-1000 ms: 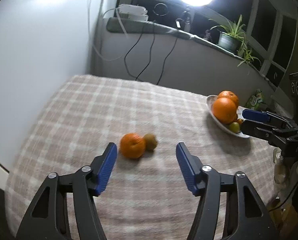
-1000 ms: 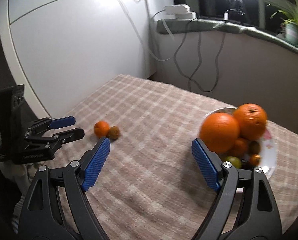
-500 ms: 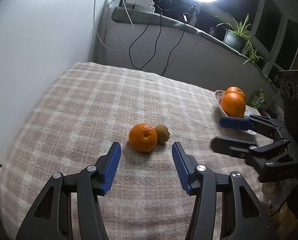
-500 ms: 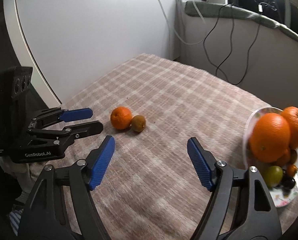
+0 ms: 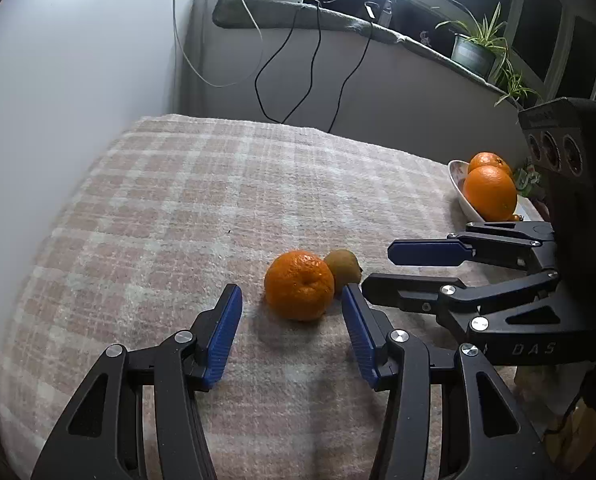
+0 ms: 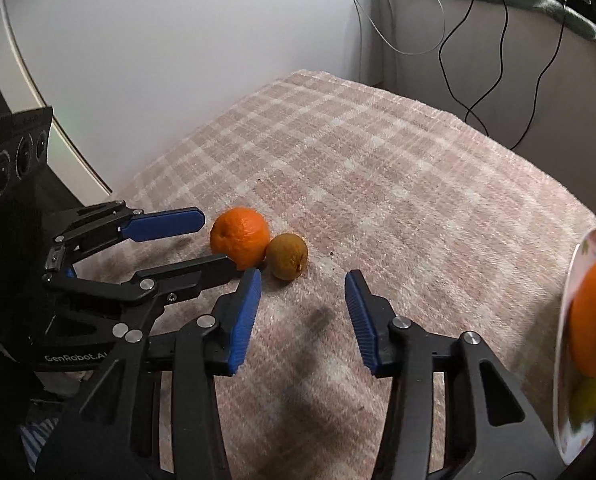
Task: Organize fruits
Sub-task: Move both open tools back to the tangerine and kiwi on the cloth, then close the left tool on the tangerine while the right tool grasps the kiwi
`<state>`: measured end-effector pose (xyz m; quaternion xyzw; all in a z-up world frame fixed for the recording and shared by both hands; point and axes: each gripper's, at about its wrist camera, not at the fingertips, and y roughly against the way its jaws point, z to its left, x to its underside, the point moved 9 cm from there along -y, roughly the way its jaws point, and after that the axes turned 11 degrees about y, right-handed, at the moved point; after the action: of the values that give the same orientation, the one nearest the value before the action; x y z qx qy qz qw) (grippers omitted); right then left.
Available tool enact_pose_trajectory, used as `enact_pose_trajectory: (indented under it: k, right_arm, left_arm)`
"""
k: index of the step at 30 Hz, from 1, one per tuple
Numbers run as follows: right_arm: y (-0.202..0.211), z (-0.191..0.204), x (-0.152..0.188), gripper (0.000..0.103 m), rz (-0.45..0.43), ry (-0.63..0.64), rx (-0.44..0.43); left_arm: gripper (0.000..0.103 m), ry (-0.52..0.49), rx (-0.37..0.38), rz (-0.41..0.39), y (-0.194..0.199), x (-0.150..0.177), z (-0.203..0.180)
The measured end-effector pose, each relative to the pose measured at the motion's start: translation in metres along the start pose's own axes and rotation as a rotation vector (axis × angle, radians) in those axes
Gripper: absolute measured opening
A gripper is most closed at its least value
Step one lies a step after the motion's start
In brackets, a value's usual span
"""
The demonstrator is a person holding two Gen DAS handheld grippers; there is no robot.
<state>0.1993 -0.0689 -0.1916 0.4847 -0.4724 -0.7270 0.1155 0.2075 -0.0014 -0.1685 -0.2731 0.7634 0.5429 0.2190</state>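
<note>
A tangerine (image 5: 299, 285) and a brown kiwi (image 5: 343, 266) lie touching on the plaid cloth (image 5: 226, 208). My left gripper (image 5: 291, 289) is low over the cloth, its jaws closing. The tangerine sits at its tips, and the blue pads are clear of it. My right gripper (image 6: 303, 276) points down just short of the kiwi (image 6: 287, 256), jaws closing, nothing between the pads. In the right wrist view the left gripper (image 6: 218, 242) brackets the tangerine (image 6: 240, 236). In the left wrist view the right gripper (image 5: 380, 266) comes in from the right, beside the kiwi.
A white plate (image 5: 458, 194) at the right holds big oranges (image 5: 490, 194) and small fruit; its rim (image 6: 568, 304) is at the right edge of the right wrist view. Cables (image 5: 282, 80) hang down the back wall. A potted plant (image 5: 474, 54) stands on the sill.
Both grippers came down and closed in on the tangerine and kiwi. The right one swung left, away from the plate. Both pairs of jaws narrowed, the right much more.
</note>
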Motion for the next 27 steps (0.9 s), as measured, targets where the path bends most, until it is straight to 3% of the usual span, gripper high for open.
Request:
enact_pose_trajectory:
  k: [8, 12, 27]
  right_arm:
    - [-0.013, -0.005, -0.004, 0.045, 0.02, 0.005, -0.027]
    - [-0.015, -0.005, -0.006, 0.045, 0.016, 0.004, -0.04]
    - [-0.025, 0.015, -0.017, 0.043, 0.028, 0.027, -0.095]
  left_arm:
    - [0.048, -0.023, 0.001, 0.033, -0.012, -0.001, 0.001]
    - [0.038, -0.033, 0.019, 0.035, -0.013, -0.002, -0.002]
    - [0.037, -0.022, -0.001, 0.017, -0.005, -0.002, 0.007]
